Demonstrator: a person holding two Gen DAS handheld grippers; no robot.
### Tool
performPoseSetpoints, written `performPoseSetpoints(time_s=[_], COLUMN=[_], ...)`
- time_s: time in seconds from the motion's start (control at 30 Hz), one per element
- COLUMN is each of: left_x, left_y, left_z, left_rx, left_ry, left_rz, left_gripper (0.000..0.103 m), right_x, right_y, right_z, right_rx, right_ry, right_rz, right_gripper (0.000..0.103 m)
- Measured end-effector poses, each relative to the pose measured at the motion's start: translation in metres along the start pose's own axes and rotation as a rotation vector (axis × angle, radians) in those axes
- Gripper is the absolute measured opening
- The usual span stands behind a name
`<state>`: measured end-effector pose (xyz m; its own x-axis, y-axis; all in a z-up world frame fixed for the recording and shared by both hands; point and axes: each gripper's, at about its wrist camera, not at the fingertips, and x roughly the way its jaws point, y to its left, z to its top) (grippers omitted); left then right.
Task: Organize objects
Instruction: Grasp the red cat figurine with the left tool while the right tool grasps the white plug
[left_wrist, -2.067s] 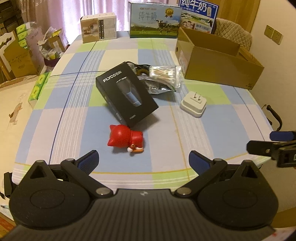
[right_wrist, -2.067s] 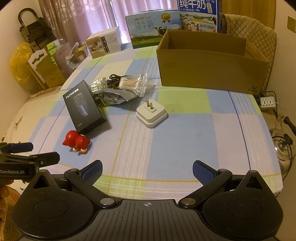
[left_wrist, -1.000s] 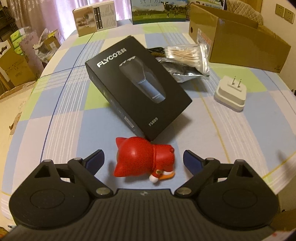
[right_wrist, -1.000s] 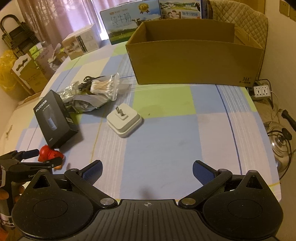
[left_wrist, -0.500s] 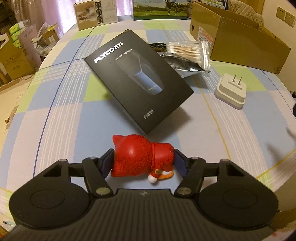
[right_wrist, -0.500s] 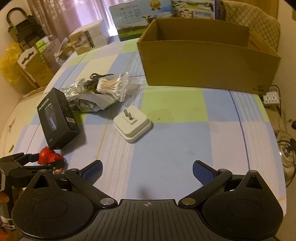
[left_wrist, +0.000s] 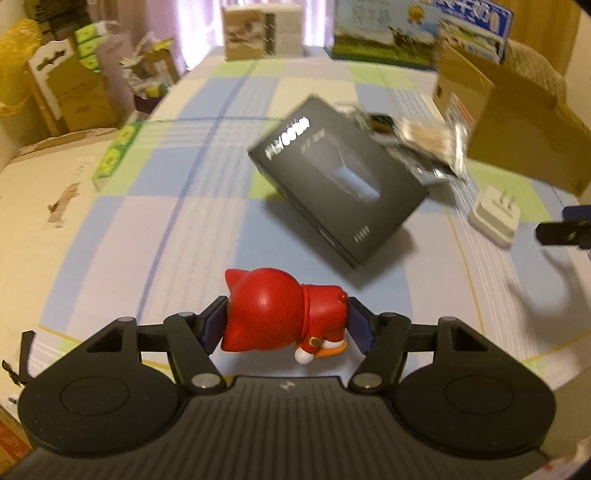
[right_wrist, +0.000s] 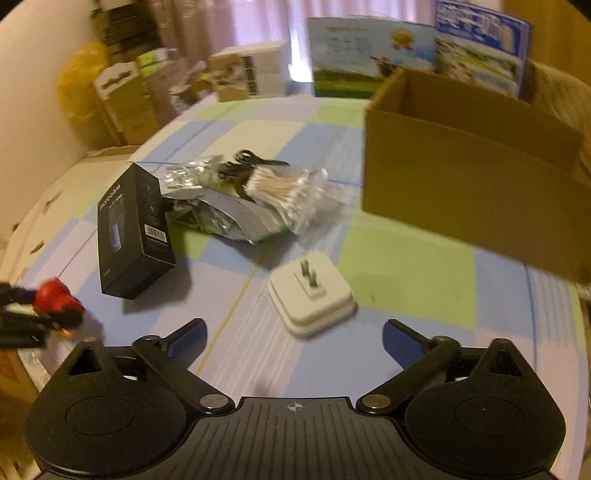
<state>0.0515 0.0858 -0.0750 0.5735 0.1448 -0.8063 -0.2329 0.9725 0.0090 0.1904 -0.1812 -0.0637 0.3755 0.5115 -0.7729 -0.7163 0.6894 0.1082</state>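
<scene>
Your left gripper (left_wrist: 286, 325) is clamped on the small red cat figurine (left_wrist: 284, 310), above the checked tablecloth (left_wrist: 155, 206). Right gripper (right_wrist: 293, 338) gapes empty. Keep the squeeze steady; carry over the black shaver box (left_wrist: 338, 182) to the open cardboard box (right_wrist: 476, 192).

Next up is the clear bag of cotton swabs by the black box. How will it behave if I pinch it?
The bag of cotton swabs looks like thin crinkled plastic, so it will probably flex and sag. It seems light. It lies on a silver pouch with a black cable beside it, so those may drag along.
</scene>
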Motion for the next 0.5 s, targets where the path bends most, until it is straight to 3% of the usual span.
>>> performPoseSetpoints(time_s=[0.5], left_x=[-0.014], left_y=[-0.002], left_z=[0.02], left_rx=[-0.089], left_ry=[-0.026], left_rz=[0.064], left_gripper=[0.064], right_x=[0.072], right_y=[-0.014], right_z=[0.021], right_rx=[-0.206], right_ry=[0.083], right_rz=[0.092], right_gripper=[0.077])
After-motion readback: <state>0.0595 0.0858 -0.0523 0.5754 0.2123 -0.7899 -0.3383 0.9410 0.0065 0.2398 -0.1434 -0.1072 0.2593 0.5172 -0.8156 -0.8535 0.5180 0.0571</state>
